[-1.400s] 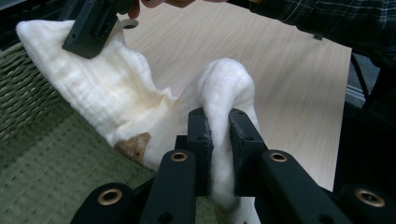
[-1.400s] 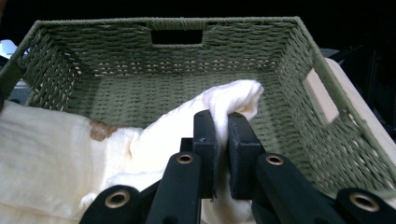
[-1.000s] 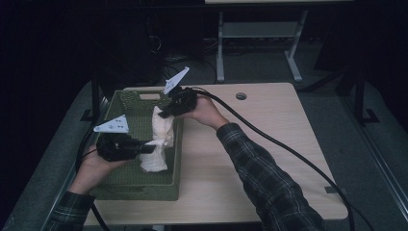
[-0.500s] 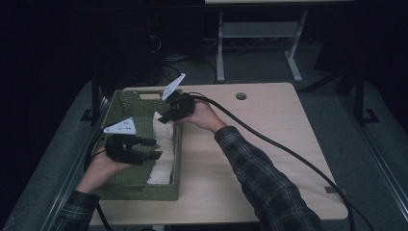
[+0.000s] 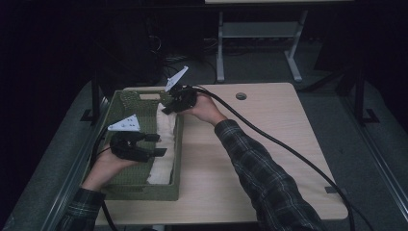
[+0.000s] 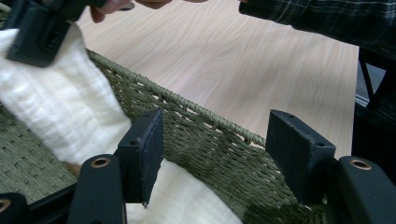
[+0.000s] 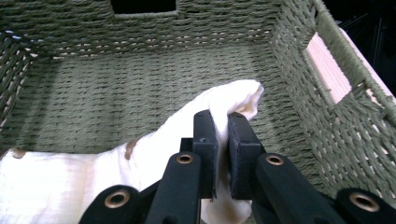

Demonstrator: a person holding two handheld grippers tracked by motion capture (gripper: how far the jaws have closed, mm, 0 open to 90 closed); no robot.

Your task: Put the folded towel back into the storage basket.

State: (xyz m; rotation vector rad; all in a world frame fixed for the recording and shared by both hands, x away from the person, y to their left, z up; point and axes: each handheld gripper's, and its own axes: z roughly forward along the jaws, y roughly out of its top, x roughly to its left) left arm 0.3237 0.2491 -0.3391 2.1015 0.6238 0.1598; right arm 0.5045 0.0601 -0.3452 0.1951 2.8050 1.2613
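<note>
Hovering over the near half of the green woven basket [image 5: 126,188], left gripper [image 5: 155,144] with its 2 jaws just parted, spread wide, nothing pinched between them, white cloth [image 6: 60,107] below and beside. Lying along the basket's right wall, the cloth [image 5: 162,144], its far end raised. Clamped narrow on that far corner, right gripper [image 7: 222,140]. Beyond, bare wooden table [image 5: 269,139].
</note>
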